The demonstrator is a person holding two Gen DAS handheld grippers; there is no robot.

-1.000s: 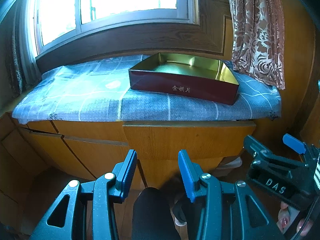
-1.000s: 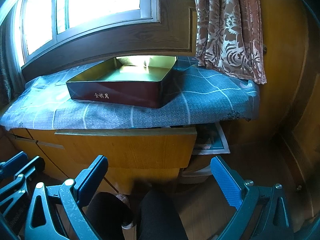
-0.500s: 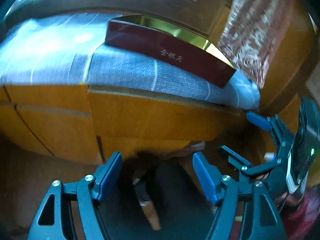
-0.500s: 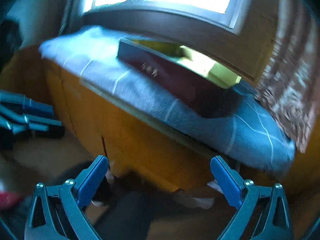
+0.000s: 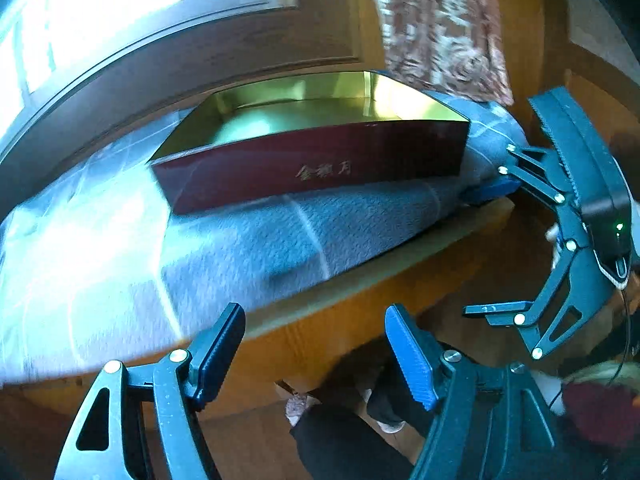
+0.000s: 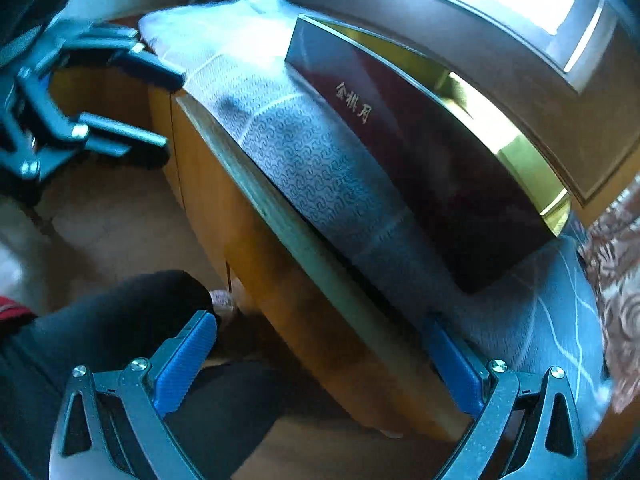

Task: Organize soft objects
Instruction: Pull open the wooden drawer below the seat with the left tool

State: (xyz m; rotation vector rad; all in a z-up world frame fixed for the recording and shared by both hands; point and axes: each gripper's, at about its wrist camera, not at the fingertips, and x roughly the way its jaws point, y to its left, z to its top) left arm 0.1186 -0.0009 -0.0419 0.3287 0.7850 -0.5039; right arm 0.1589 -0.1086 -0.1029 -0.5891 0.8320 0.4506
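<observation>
Box (image 5: 312,160) — dark red outside, gold inside, lid off, nothing visible in it — sits on the grey-blue patterned cloth (image 5: 248,248) covering the wooden cabinet (image 5: 360,320) under the window (image 5: 120,12). No soft items visible in either view.

Left wrist view, left to right: window at 11 o'clock, box at 12 o'clock just above centre, patterned curtain (image 5: 444,28) at 1 o'clock. Left gripper (image 5: 316,348) at 6 o'clock, jaws spread, nothing between the blue pads, clear of the cloth edge; they've just been opening. Right gripper (image 5: 496,248) at 3 o'clock, spread wide too, empty.

Right wrist view, heavily rolled: left gripper (image 6: 160,108) at 10 o'clock, beside the cloth's corner. Box (image 6: 420,160) runs diagonally from 12 to 3 o'clock. Right gripper (image 6: 320,356) at 6 o'clock, released, no grasp. Person's dark-clad legs (image 6: 120,320) at 8 o'clock, in front of the cabinet.

Both frames motion-blurred.
</observation>
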